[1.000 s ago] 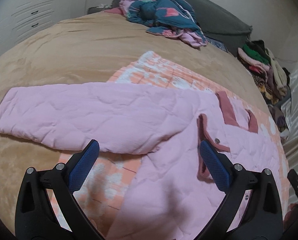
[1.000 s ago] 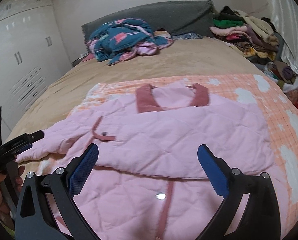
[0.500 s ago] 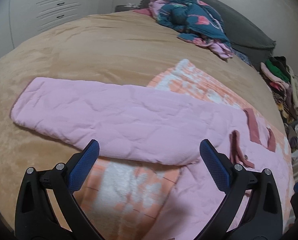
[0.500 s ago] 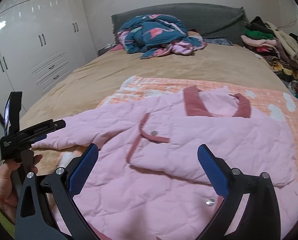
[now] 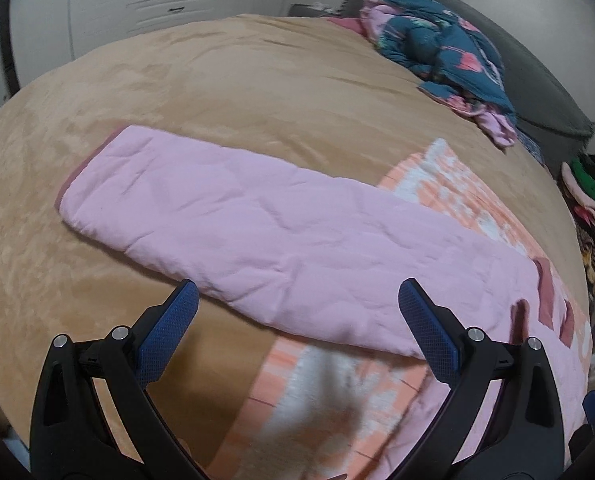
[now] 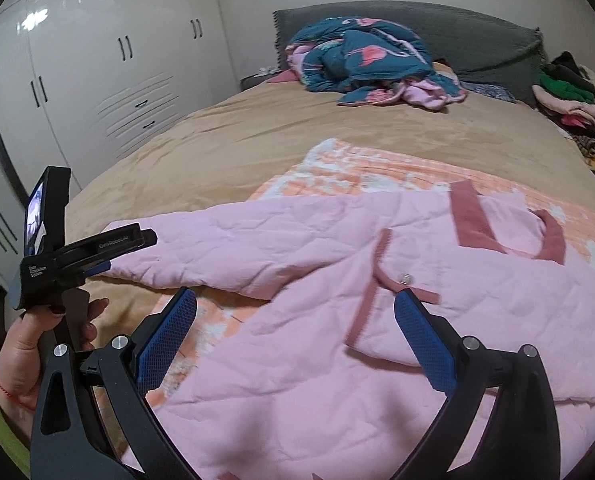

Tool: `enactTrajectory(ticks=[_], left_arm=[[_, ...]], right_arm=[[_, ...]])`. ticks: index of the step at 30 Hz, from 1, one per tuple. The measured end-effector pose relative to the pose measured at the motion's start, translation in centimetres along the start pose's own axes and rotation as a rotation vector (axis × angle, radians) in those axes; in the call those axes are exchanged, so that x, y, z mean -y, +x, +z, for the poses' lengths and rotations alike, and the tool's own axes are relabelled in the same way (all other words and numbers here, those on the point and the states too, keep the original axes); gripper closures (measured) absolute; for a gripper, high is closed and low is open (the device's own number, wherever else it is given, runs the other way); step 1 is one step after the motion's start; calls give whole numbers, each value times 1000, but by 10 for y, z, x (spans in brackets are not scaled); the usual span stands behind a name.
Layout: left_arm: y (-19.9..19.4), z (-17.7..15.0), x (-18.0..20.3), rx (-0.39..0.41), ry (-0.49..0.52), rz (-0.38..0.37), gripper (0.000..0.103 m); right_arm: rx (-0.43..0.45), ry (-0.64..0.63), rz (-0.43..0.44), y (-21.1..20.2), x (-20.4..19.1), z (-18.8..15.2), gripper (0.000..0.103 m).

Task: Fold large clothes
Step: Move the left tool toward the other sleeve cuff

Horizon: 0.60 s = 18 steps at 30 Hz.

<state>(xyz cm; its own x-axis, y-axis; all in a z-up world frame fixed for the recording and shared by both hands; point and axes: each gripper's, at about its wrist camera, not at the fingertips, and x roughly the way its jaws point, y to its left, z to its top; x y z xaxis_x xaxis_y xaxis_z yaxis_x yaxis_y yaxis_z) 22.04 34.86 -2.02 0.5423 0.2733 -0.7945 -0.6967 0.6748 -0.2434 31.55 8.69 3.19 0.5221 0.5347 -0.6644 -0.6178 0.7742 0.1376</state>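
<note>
Jacket: a pink quilted jacket (image 6: 377, 320) lies flat on the bed, front up, collar toward the headboard.
Sleeve: one sleeve (image 5: 257, 236) stretches straight out to the side, off the mat and onto the tan blanket, its cuff edged in darker pink.
Collar: dark pink collar (image 6: 509, 232) and matching trim with a snap on the front.
Mat: an orange-and-white checked mat (image 6: 377, 172) lies under the jacket body.
Left gripper: the left gripper (image 5: 297, 320) hovers just above the sleeve's near edge, fingers spread wide, holding nothing; in the right view it is seen at the sleeve's cuff end, gripped by a hand (image 6: 29, 356).
Right gripper: the right gripper (image 6: 295, 332) hovers over the jacket front, fingers spread wide, holding nothing.
Bed: a tan blanket (image 5: 237, 80) covers it.
Beyond: a crumpled teal-and-pink quilt (image 6: 361, 60) by the grey headboard (image 6: 477, 32); a pile of clothes (image 6: 569, 100) on the right; white wardrobes (image 6: 97, 72) on the left.
</note>
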Motion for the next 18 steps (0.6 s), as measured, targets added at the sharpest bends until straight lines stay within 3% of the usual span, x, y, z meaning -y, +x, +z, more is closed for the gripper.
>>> enactTrajectory(ticks=[18], left_arm=[[37,11,-69,-49,-209,53,9]], right_arm=[[-112,-46,94,65,-44,6,4]])
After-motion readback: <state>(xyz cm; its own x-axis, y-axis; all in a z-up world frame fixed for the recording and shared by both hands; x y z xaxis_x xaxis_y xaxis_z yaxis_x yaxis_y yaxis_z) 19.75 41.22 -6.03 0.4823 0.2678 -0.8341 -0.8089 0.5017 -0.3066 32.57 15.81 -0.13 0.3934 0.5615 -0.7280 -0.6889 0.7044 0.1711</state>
